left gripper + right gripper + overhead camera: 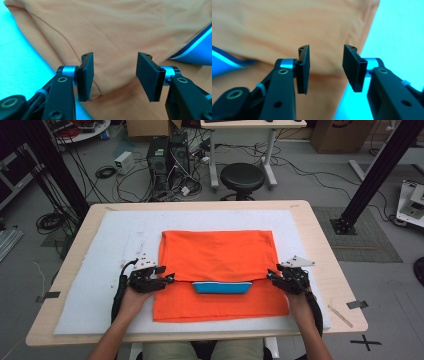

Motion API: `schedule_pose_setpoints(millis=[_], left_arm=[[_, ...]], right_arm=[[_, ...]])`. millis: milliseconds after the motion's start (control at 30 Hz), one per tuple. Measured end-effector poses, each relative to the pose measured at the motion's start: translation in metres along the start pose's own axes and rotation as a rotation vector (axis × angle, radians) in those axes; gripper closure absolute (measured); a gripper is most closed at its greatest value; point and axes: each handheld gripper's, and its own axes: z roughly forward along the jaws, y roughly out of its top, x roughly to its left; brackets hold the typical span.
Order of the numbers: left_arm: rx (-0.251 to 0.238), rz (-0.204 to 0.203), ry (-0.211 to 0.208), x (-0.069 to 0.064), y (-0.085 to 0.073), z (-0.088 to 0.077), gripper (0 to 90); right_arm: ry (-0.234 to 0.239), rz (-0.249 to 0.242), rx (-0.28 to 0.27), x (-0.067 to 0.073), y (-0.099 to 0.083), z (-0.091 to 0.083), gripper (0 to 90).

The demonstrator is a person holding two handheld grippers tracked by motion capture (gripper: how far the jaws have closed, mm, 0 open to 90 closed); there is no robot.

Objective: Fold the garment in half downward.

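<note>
Orange shirt (218, 255) folded on white mat (100, 285), blue collar (222, 287) showing

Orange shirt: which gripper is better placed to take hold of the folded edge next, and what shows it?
Left, probably. The left gripper has the orange shirt fold edge sitting between its open jaws. The right gripper is also open at its edge, but that view is blurred.

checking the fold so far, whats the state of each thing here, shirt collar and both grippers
orange shirt: flat on the white mat, top part folded down over the lower part
blue collar: sticking out from under the folded edge
left gripper: open, at the shirt's left fold edge, fabric between the jaws, not pinched
right gripper: open, at the right fold edge, not pinching
</note>
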Motion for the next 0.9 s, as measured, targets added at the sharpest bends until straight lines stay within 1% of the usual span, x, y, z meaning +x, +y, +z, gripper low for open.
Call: schedule_pose_setpoints(millis=[67, 133, 200, 267, 367, 433, 467, 500, 533, 567, 600, 633, 700, 733, 767, 800, 900], left_arm=[[0.009, 0.017, 0.011, -0.002, 0.0, 0.001, 53.0], [0.023, 0.049, 0.018, -0.005, 0.0, 0.002, 60.0], [0.038, 0.072, 0.03, -0.008, 0.0, 0.003, 65.5], [0.051, 0.09, 0.047, -0.01, 0.0, 0.004, 68.7], [0.06, 0.105, 0.057, -0.012, 0.0, 0.005, 77.1], [0.058, 0.101, 0.073, -0.012, 0.0, 0.005, 81.3], [0.049, 0.091, 0.076, -0.012, 0.0, 0.003, 81.8], [0.039, 0.075, 0.075, -0.011, 0.0, 0.002, 80.7], [0.026, 0.037, 0.075, -0.009, 0.0, 0.0, 75.7], [0.017, 0.0, 0.078, -0.007, 0.0, -0.002, 68.1], [0.01, -0.024, 0.097, -0.005, 0.0, -0.004, 62.6], [0.006, -0.035, 0.115, -0.004, -0.001, -0.007, 57.1], [0.006, -0.052, 0.146, -0.002, -0.002, -0.011, 54.4], [0.011, -0.056, 0.147, -0.001, -0.003, -0.012, 52.6], [0.019, -0.063, 0.138, -0.001, -0.004, -0.011, 52.6], [0.028, -0.06, 0.132, -0.001, -0.005, -0.01, 53.0], [0.059, -0.033, 0.119, -0.006, -0.005, -0.005, 57.9]], right_arm=[[-0.004, 0.009, 0.029, -0.003, -0.003, 0.005, 64.6], [-0.002, 0.012, 0.056, -0.003, -0.005, 0.009, 66.1], [0.0, 0.014, 0.057, -0.003, -0.006, 0.011, 66.8], [0.003, 0.014, 0.063, -0.004, -0.005, 0.01, 68.3], [0.006, 0.014, 0.063, -0.003, -0.006, 0.011, 72.5], [0.016, 0.011, 0.064, -0.004, -0.006, 0.011, 75.6], [0.015, 0.011, 0.064, -0.003, -0.006, 0.011, 75.8], [0.014, 0.012, 0.062, -0.003, -0.006, 0.011, 75.7], [0.012, 0.011, 0.063, -0.003, -0.006, 0.011, 75.7], [0.015, 0.013, 0.06, -0.003, -0.006, 0.011, 75.5], [0.017, 0.015, 0.057, -0.004, -0.006, 0.011, 75.3], [0.017, 0.019, 0.056, -0.004, -0.007, 0.011, 75.1], [0.017, 0.018, 0.057, -0.004, -0.006, 0.011, 74.8], [0.016, 0.014, 0.057, -0.004, -0.006, 0.011, 74.7], [0.016, 0.014, 0.058, -0.004, -0.006, 0.011, 74.6], [0.017, 0.014, 0.057, -0.004, -0.006, 0.011, 74.6], [0.021, 0.018, 0.058, -0.004, -0.006, 0.011, 74.5]])
